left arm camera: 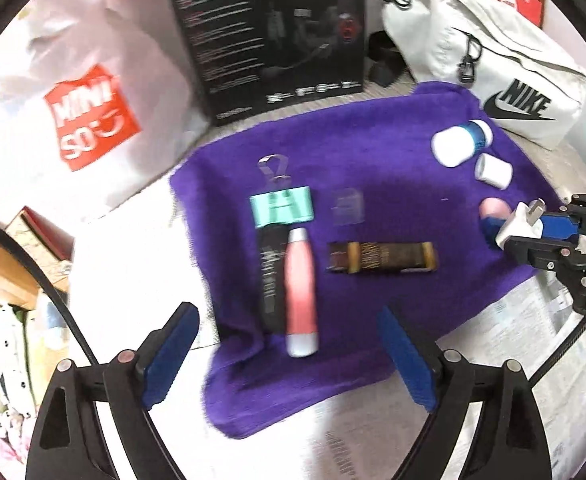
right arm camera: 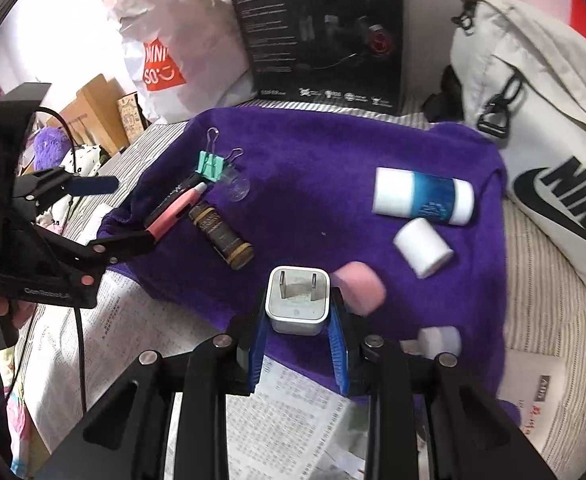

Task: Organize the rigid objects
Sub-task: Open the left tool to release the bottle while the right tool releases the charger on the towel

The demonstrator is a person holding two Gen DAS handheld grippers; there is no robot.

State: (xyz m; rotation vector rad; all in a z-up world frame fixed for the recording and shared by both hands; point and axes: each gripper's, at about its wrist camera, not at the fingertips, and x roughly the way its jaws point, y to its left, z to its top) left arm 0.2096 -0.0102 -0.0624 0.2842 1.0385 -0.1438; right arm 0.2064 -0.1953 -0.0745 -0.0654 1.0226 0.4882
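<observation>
You are gripping the white charger plug in the right hand-held gripper over the purple towel's near edge; left hand-held gripper is hanging open. Keep it level while placing beside the aligned row.

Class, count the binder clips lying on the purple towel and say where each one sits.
1. The mint-green binder clip lies on the purple towel, at the far end of the pink tube. Nothing suggests another, though clutter could hide one.

Purple towel, mint-green binder clip, white charger between blue-padded right tongs.
</observation>
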